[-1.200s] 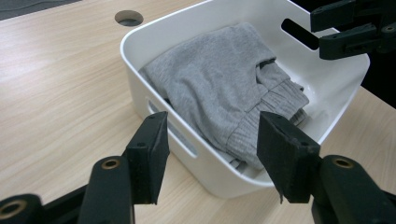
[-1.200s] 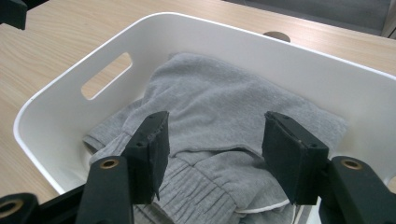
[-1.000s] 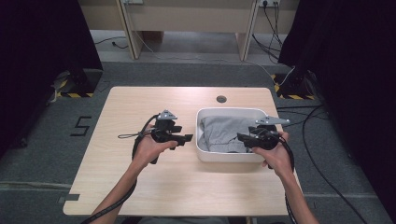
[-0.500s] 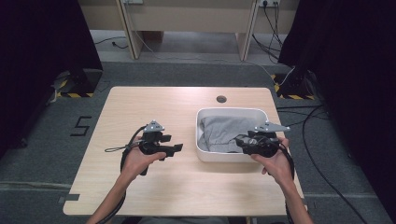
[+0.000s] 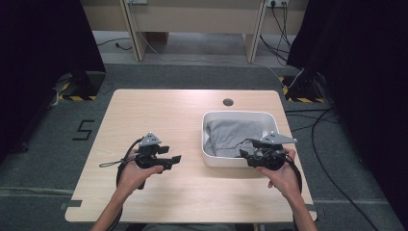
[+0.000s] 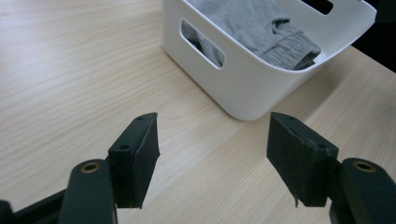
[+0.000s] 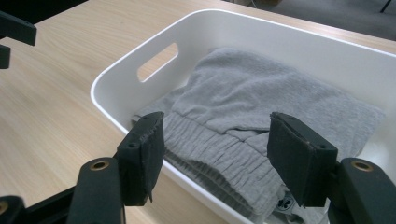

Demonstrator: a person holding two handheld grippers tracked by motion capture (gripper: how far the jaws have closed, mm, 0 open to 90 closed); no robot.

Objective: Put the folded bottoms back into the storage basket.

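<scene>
The grey garment [image 7: 261, 116] lies folded inside the white bin [image 5: 211, 159] on the worktop [image 5: 159, 115]. The right tongs [image 7: 215, 154], jaws apart, point at its ribbed cuff for a grasp. The left tongs [image 6: 212, 144], also apart, wait over bare wood beside the bin, clear of the reach.

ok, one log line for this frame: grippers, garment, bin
left gripper: open, over bare table, left of white bin | right gripper: open, at bin's near rim | grey garment: folded in bin, ungrasped
</scene>
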